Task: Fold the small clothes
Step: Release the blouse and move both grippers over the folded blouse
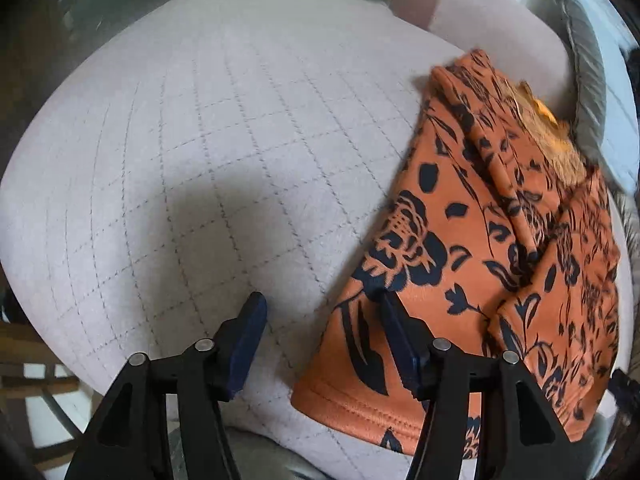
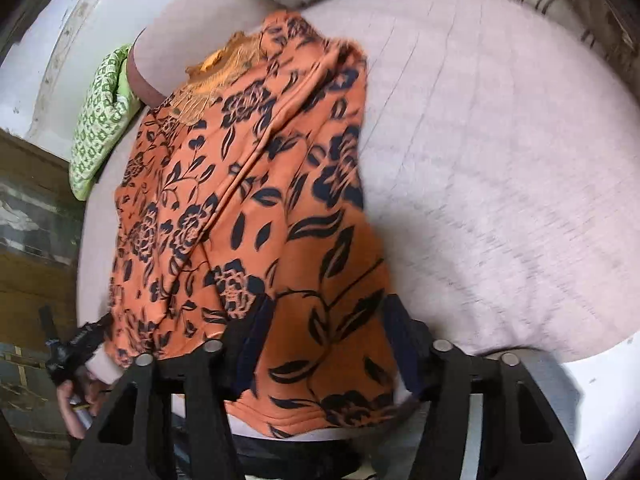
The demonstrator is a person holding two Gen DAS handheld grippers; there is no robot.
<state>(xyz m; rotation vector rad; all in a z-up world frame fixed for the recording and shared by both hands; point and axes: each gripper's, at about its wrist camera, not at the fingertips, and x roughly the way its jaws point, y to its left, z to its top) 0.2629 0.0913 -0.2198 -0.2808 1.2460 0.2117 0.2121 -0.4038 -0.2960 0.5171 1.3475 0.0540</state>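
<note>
The left gripper (image 1: 320, 308) is built of matte black angular arms, each with a triangular cut-out near its base at about 7 and 5 o'clock of the left wrist view. Round silver pivot pins sit in pairs on the linkages. Its fingers (image 1: 248, 344) are flat dark navy-blue pads, and the inner edge of the right one is finely serrated. The right gripper (image 2: 324, 320) has the same black arms, triangular cut-outs and silver pins, with dark blue pads that show blurred. At 8 o'clock of the right wrist view a hand (image 2: 76, 396) shows beside black hardware, too blurred to detail.
</note>
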